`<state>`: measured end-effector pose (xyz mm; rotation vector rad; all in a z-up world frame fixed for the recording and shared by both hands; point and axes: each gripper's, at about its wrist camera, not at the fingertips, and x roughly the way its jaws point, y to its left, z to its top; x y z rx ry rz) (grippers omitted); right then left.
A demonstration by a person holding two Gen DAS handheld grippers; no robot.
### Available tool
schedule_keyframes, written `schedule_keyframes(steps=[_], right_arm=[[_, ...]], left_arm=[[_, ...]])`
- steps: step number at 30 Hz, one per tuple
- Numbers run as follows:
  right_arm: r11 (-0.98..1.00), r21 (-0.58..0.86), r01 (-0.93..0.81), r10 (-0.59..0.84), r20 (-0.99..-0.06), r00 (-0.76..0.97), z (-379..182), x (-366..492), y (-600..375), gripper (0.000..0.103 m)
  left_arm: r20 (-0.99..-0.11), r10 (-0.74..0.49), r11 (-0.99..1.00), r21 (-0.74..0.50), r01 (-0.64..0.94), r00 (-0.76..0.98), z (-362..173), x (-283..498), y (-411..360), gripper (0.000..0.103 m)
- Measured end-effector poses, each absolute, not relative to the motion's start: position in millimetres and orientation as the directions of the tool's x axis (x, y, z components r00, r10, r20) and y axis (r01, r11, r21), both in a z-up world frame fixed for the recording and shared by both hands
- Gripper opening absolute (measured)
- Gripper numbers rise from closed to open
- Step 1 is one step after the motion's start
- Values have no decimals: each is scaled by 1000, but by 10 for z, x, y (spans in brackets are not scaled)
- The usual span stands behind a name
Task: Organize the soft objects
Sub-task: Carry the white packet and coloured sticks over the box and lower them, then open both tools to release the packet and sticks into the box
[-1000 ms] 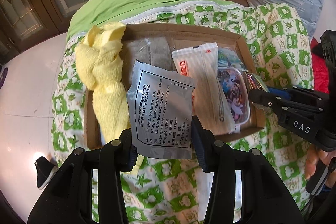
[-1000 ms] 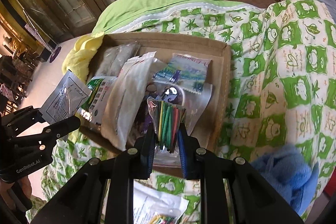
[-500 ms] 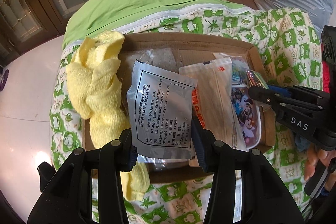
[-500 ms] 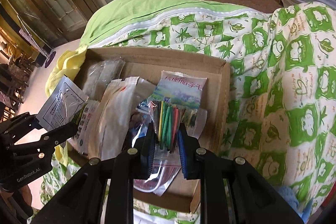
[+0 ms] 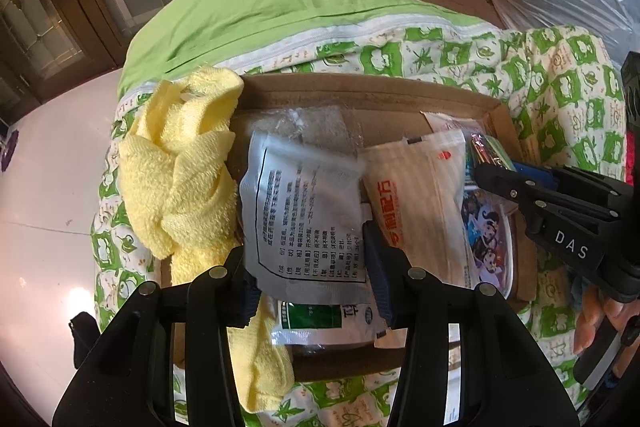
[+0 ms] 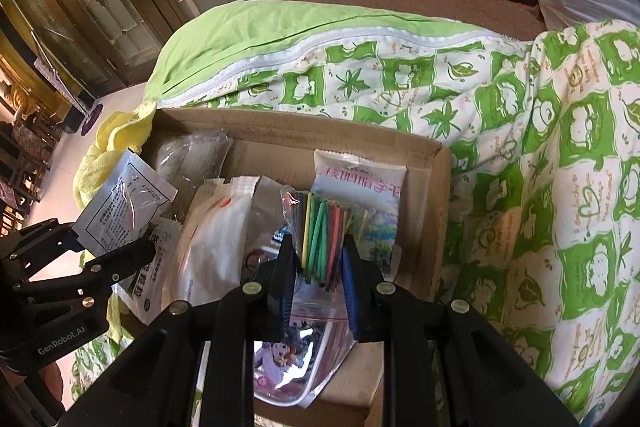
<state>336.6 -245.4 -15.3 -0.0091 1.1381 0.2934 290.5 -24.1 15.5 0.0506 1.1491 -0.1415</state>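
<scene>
While both grippers moved in over the cardboard box (image 6: pixel 436 211), left gripper (image 5: pixel 306 267) stays clamped on silver sachet (image 5: pixel 304 211), right gripper (image 6: pixel 318 269) on stick packet (image 6: pixel 324 227), near its right edge; drop looks next.

A shallow cardboard box (image 5: pixel 372 95) lies across mid-frame. A rumpled yellow towel (image 5: pixel 180 167) drapes over its left edge. A silver sachet (image 5: pixel 304 211) with black print stands upright at centre. Right of it lies a white pouch (image 5: pixel 416 211) with orange lettering. A clear packet of coloured sticks (image 6: pixel 322 231) stands upright at centre in the right view.
</scene>
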Motion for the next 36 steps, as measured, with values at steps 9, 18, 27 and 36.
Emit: schedule_keyframes(steps=[9, 18, 27, 36], right_arm=[[961, 148, -235, 234, -886, 400, -167, 3407, -2437, 30], [955, 204, -215, 280, -860, 426, -61, 3373, -2509, 65], [950, 236, -203, 305, -833, 461, 138, 3105, -2597, 79], [954, 203, -222, 288, -829, 480, 247, 2695, -2589, 80]], left_arm=[[-907, -84, 992, -36, 122, 412, 178, 2923, -230, 46], [-902, -70, 994, -26, 109, 425, 256, 2850, -208, 63], [-898, -89, 992, -39, 123, 430, 381, 2514, -308, 67], [-898, -88, 991, -35, 129, 431, 409, 2150, -354, 67]])
